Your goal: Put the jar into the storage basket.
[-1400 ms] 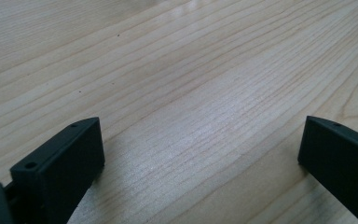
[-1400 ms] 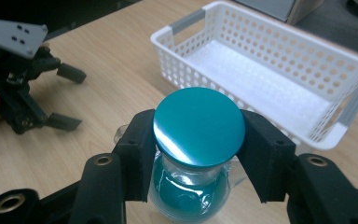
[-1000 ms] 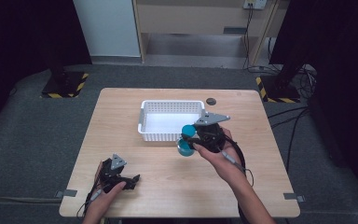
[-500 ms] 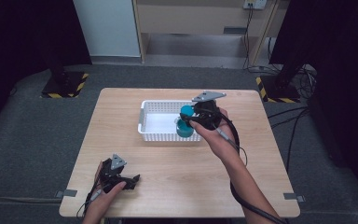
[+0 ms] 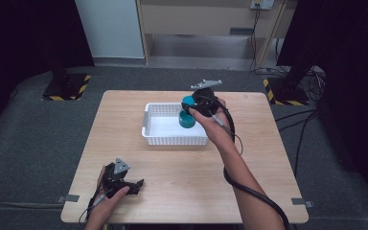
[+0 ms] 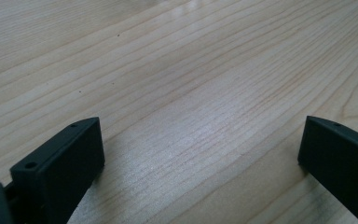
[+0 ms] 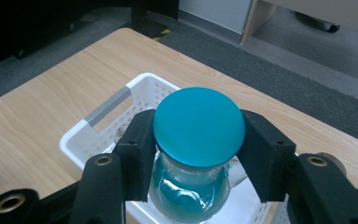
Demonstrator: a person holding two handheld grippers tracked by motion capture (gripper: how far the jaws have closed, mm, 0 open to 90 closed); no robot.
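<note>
A teal jar (image 5: 188,114) with a round teal lid (image 7: 198,126) hangs over the right part of a white perforated basket (image 5: 153,135). My right gripper (image 5: 190,111) is shut on the jar, its black pads (image 7: 139,144) pressing just under the lid from both sides. In the right gripper view the basket (image 7: 101,125) lies below and behind the jar. My left gripper (image 5: 135,186) rests on the wooden table (image 5: 182,182) near the front left corner, jaws open wide with only bare wood (image 6: 200,126) between them.
A small dark round object (image 7: 332,161) lies on the table just right of the basket. Grey carpet surrounds the table, with stand bases marked in yellow and black (image 5: 66,87) at the back corners and cables (image 5: 306,120) on the right.
My right gripper has carried the teal jar from in front of the basket's right end back and up to above the basket. The left gripper has stayed still.
</note>
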